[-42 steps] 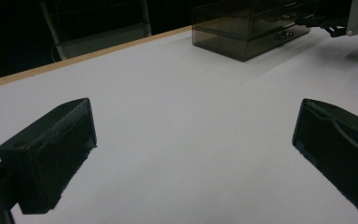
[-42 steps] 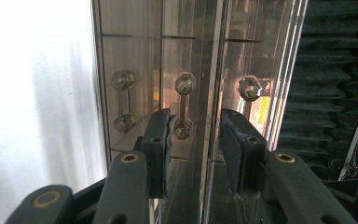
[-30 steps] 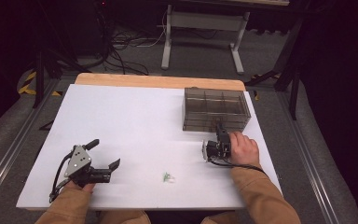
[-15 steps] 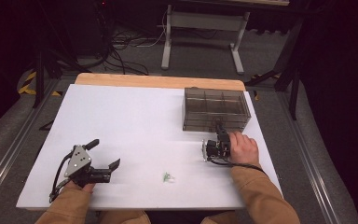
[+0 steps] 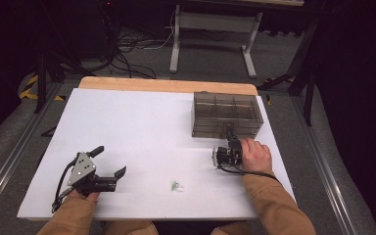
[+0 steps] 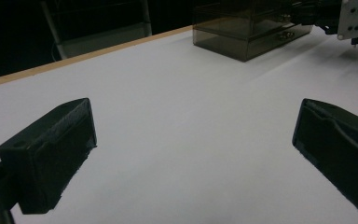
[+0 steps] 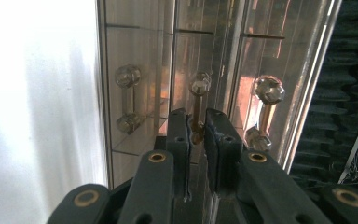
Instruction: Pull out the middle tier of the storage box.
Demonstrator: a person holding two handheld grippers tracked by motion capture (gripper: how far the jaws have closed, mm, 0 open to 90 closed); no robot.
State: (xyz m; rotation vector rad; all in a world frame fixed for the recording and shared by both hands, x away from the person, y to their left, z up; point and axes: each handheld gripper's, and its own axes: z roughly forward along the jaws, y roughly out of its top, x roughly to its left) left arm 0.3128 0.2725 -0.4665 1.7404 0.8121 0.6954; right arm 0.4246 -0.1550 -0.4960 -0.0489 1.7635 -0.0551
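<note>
- A see-through smoky drawer box [image 5: 227,115] sits on the white table [image 5: 142,127], near the far right corner.
- From above, the box is split into small rooms, in two rows. Each room looks bare inside, but the walls are dark, so small things would be hard to see.
- In the right gripper view, the front of the box shows three clear handles side by side: the left handle [image 7: 127,99], the middle handle [image 7: 197,105] and the right handle [image 7: 264,112].
- The drawers behind those handles look shut, and you can see thin shelves through the clear plastic.
- The right gripper [image 5: 231,138] points at the front of the box. Its two black jaws have just been closing, and now they pinch the middle handle, with the bar between the pads.
- The right hand [image 5: 254,155] holds that gripper just in front of the box.
- The left gripper [image 5: 108,164] rests low near the front left of the table, well apart from the box. Its jaws are spread wide with nothing between them.
- A small green thing [image 5: 176,185] lies on the table between the two hands, near the front edge. It is too small to tell what it is.
</note>
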